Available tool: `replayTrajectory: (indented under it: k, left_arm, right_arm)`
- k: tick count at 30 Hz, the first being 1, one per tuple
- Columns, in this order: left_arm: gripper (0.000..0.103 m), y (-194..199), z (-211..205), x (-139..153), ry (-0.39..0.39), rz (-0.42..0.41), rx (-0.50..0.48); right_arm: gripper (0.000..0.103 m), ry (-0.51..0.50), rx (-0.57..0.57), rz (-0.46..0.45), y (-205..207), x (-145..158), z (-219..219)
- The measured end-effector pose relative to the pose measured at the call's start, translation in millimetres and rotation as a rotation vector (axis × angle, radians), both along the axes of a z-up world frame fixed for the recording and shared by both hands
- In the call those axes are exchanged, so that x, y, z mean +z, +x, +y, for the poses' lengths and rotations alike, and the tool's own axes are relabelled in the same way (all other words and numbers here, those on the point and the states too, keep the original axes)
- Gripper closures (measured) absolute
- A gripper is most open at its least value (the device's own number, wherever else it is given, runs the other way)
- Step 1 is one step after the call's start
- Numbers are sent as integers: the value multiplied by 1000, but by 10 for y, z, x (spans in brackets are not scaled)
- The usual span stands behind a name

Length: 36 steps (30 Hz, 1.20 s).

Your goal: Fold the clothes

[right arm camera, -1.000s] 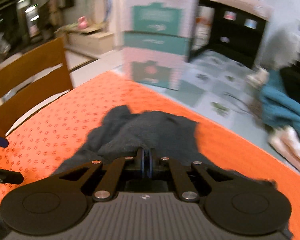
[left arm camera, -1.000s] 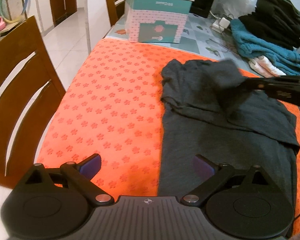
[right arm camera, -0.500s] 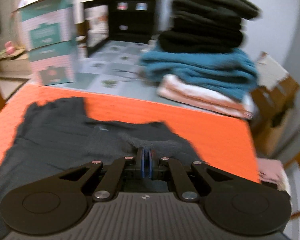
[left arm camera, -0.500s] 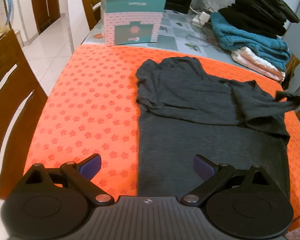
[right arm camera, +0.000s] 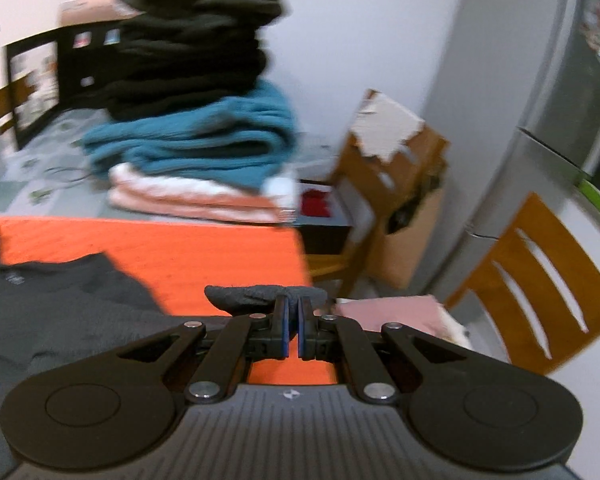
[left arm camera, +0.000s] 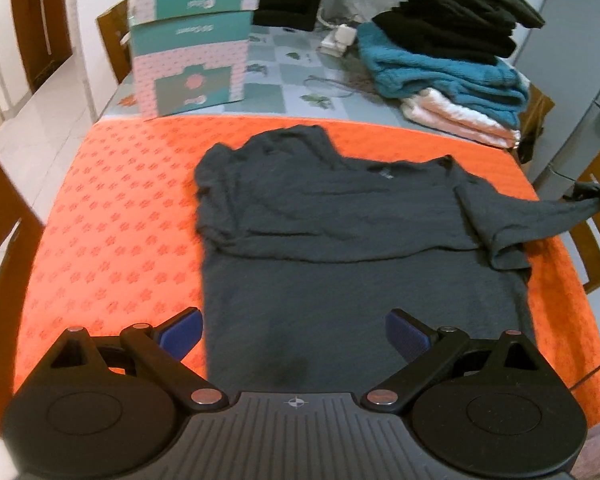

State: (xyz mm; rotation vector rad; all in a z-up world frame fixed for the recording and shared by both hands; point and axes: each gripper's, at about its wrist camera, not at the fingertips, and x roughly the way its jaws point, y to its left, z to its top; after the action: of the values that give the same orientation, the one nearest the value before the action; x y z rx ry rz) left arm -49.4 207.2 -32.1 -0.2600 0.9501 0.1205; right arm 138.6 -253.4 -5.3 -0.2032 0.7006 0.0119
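A dark grey long-sleeved shirt (left arm camera: 340,240) lies on the orange flower-patterned cloth (left arm camera: 112,232), its left sleeve folded across the chest. My left gripper (left arm camera: 294,330) is open and empty, hovering over the shirt's hem at the table's near edge. My right gripper (right arm camera: 293,312) is shut on the cuff of the right sleeve (right arm camera: 260,296) and holds it stretched out past the table's right edge; it shows in the left wrist view (left arm camera: 596,194) with the sleeve (left arm camera: 540,216) pulled taut.
A pile of folded clothes (left arm camera: 448,56) stands at the back right, black on teal on pink. Teal and pink boxes (left arm camera: 192,40) stand at the back left. Wooden chairs (right arm camera: 540,280) stand at both sides. A cardboard box (right arm camera: 396,152) and a fridge (right arm camera: 560,80) are to the right.
My right gripper has carried the sleeve cuff from over the shirt's chest out to the right, beyond the table edge, unfolding the sleeve. The left gripper has shifted right, staying open.
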Motion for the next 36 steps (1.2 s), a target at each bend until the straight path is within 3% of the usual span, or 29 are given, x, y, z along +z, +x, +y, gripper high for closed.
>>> replayTrajectory:
  k: [8,14,23,27,30,33,36]
  left_arm:
    - [5,306,-297,65,-24,-25,-91]
    - [5,556,-590,89,-18,-33,-188]
    - [5,944,-1113,-11,-6,-43,-349]
    - [5,1120,-1348,-67,0,-47,-420]
    - [5,1251,-1523,-127,2,-54,-467]
    - [7,1368,-1678,-198,0,-65,-504]
    - [16,1467,-1828,-249,28,-75,-540]
  right_arm:
    - [98,-46,-192,-24,-99,20,-749]
    - [98,-90,-385,17,-294,-120,-1308]
    - [97,-40,-483,120,-484,-500,-1690]
    - [71,-20,-453,146,-522,-567,-1613]
    - [58,14,-406,155,-542,-561,-1454]
    - [50,79,-346,155,-603,-542,-1262]
    - [49,143,-288,169,-637,-558,-1046]
